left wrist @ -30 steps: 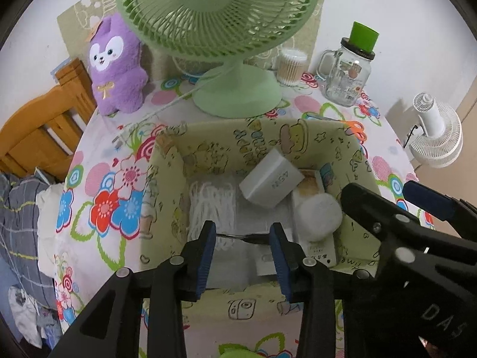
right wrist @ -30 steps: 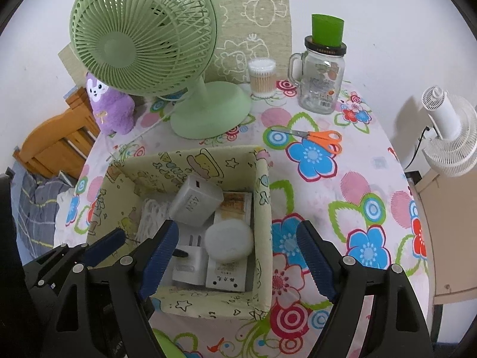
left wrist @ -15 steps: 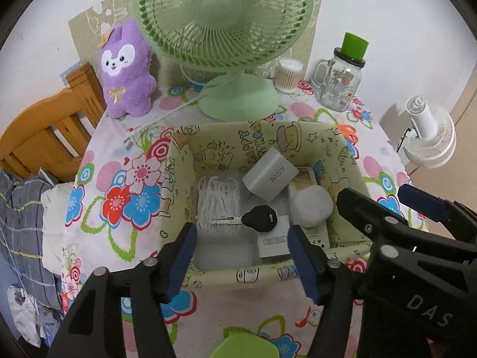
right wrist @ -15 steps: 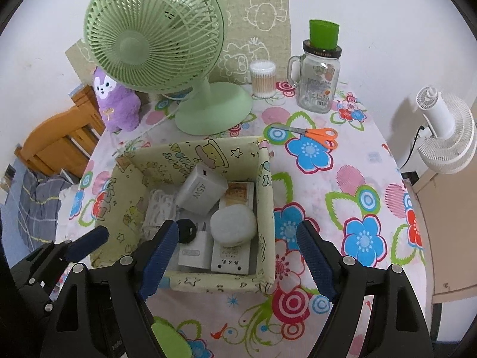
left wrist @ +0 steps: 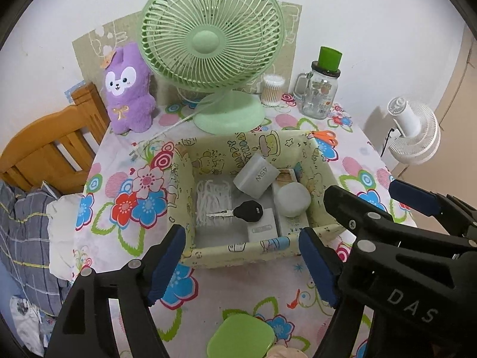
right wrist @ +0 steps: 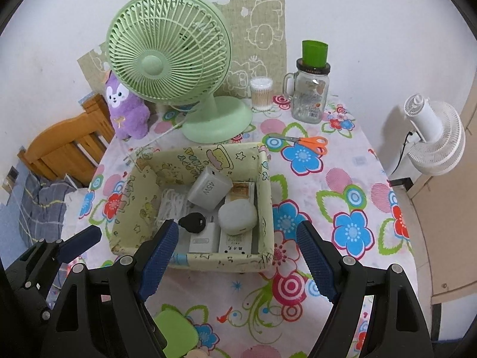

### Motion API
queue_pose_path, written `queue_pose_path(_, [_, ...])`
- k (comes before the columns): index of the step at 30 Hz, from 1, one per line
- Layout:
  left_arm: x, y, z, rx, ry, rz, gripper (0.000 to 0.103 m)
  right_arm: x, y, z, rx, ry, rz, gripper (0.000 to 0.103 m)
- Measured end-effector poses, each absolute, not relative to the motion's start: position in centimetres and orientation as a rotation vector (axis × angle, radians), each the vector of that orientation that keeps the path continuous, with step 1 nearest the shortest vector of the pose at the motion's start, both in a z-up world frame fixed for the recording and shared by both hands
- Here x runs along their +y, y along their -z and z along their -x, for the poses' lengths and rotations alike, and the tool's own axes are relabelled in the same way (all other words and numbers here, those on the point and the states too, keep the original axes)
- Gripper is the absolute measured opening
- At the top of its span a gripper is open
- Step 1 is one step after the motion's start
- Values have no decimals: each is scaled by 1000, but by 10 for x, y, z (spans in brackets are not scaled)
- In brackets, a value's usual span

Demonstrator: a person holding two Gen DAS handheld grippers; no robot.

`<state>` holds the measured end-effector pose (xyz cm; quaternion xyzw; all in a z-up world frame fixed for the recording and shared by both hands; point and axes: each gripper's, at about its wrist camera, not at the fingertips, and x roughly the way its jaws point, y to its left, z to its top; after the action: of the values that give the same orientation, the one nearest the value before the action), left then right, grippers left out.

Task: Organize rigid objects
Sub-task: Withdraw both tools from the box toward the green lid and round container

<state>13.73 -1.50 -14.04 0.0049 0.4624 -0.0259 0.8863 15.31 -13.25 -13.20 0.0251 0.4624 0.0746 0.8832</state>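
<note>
- Left gripper [left wrist: 243, 261] hovers before the yellow box [left wrist: 238, 250], fingers spread wide, holding nothing.
- Right gripper [right wrist: 238, 258] likewise wide apart, empty.
- Black key [left wrist: 243, 212] lies inside the box.

Black left claw [left wrist: 243, 264], blue textured pads, silver screws, "DAS" lettering.

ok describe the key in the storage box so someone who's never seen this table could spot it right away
Start at the big green desk fan; directly in front of its base sits the open cartoon-printed fabric box. The key lies near the box's middle, its black head resting on a white charger and its silver blade pointing at the coiled white cable. It is the only black item among white ones.
</note>
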Motion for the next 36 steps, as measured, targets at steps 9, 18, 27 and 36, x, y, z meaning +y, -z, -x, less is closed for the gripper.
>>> queue_pose_path(9, [-16, 130, -118, 935, 60, -18, 82, -134, 119, -132, 930, -131, -45, 84])
queue_pose_path(18, [-17, 121, -101, 910, 76, -26, 87, -136, 108, -111, 906, -106, -41, 84])
queue_pose_path(27, [-14, 112, -85, 884, 86, -26, 93, -136, 98, -92, 873, -84, -36, 91])
queue_pose_path(36, [-8, 112, -67, 878, 107, -20, 97, -137, 96, -75, 863, -81, -46, 95])
